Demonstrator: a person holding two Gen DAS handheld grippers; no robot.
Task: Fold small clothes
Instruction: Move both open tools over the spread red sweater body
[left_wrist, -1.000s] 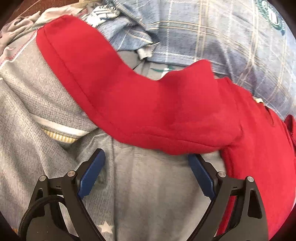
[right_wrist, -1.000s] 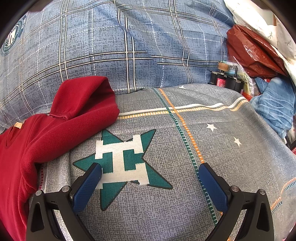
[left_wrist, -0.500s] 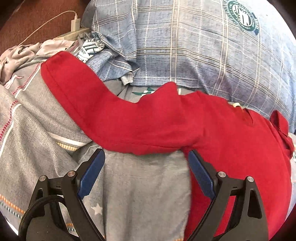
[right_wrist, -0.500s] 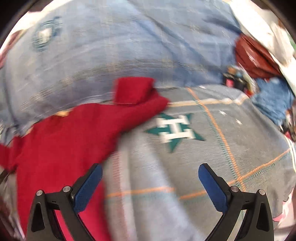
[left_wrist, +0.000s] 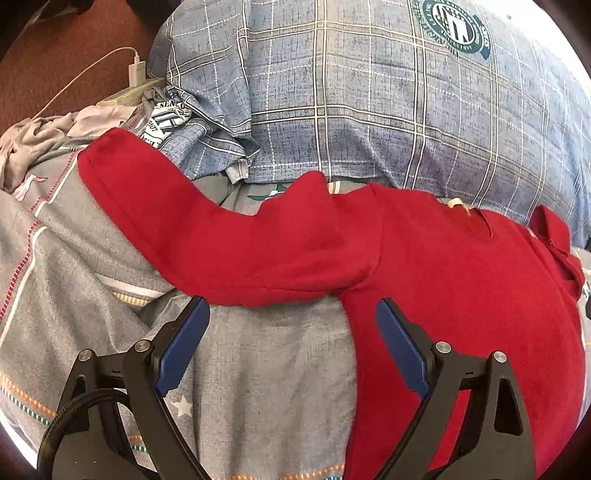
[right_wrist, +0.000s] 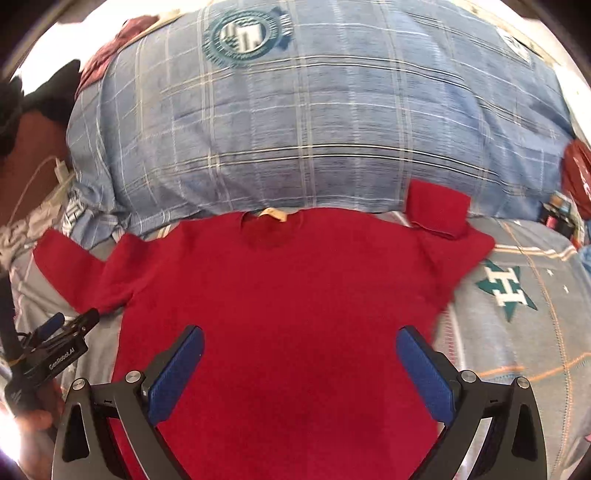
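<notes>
A small red long-sleeved top (right_wrist: 280, 291) lies flat, front up, on a grey patterned bedsheet (right_wrist: 517, 332), collar toward a blue plaid pillow (right_wrist: 314, 122). Its left sleeve (left_wrist: 221, 236) stretches out to the side; its right sleeve (right_wrist: 439, 214) is folded back on itself at the cuff. My left gripper (left_wrist: 291, 343) is open and empty, just below the left sleeve's armpit. It also shows at the left edge of the right wrist view (right_wrist: 70, 325). My right gripper (right_wrist: 299, 365) is open and empty above the middle of the top's body.
The plaid pillow (left_wrist: 369, 92) rises right behind the top. A crumpled pale garment (left_wrist: 48, 136), a white charger and cable (left_wrist: 136, 70) lie at the far left. A dark red bag (right_wrist: 578, 166) and small items sit at the far right.
The right gripper has swung left from the star-printed sheet to over the middle of the red top. The left gripper has pulled back, so more of the sleeve and pillow shows.
</notes>
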